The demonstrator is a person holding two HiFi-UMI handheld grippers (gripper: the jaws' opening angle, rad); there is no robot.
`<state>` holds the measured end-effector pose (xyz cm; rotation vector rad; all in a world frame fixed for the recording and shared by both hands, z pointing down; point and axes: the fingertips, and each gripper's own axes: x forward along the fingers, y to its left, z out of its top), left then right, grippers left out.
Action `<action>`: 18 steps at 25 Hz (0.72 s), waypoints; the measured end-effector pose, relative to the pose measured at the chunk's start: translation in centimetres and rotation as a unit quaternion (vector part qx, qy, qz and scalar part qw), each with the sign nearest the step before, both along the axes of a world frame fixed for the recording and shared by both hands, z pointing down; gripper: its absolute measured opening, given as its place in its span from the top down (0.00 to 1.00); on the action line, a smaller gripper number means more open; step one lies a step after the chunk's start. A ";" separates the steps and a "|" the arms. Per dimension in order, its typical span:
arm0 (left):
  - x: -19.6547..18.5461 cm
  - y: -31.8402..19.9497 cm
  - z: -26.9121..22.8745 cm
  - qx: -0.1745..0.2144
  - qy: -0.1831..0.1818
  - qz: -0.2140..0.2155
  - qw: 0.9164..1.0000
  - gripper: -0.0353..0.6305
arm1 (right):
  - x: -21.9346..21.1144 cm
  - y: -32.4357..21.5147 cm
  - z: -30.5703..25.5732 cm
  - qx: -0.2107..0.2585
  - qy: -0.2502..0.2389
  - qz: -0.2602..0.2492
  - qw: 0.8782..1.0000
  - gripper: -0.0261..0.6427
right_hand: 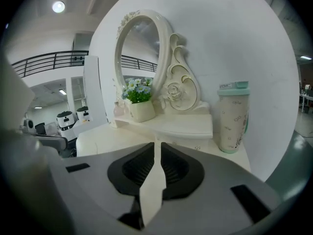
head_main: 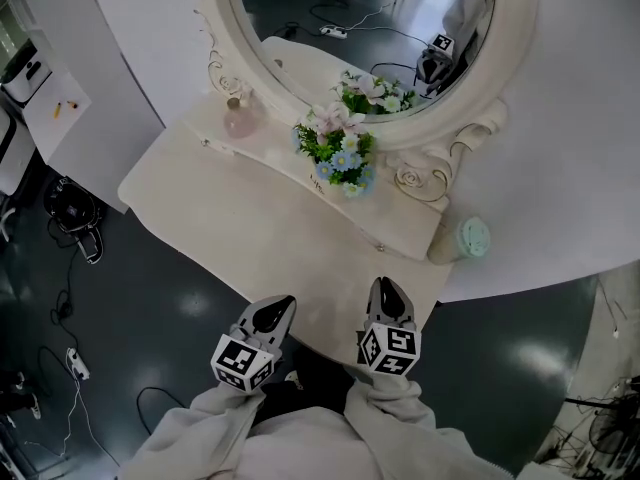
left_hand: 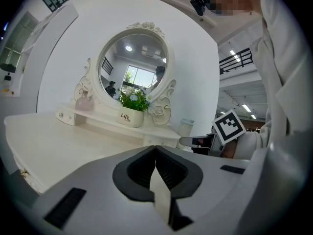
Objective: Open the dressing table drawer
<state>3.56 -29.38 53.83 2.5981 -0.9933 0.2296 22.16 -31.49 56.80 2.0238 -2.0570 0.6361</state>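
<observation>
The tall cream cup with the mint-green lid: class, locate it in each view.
Head view: tall cream mint-lidded cup, right end of the cream tabletop.
Left gripper view: small, right of centre.
Right gripper view: large, at right.
Shared landmark: white pot of flowers, left of the cup everywhere.

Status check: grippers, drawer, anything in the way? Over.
Left gripper and right gripper: jaws shut, empty, at the front edge of the dressing table. No drawer seen pulled out. Flower pot and cup sit back by the mirror, clear of both.
</observation>
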 end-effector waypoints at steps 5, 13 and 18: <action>0.8 -1.1 0.5 -0.008 -0.005 -0.006 1.000 0.92 | 1.1 -2.2 1.5 -0.011 -0.011 0.025 1.000 0.90; 1.5 -3.1 0.8 -0.008 -0.017 -0.022 1.000 0.92 | 2.0 -5.3 3.2 -0.017 -0.035 0.051 0.998 0.74; 1.2 -2.9 1.1 -0.014 -0.025 -0.033 0.999 0.92 | 2.2 -6.1 5.2 -0.036 -0.030 0.074 0.996 0.73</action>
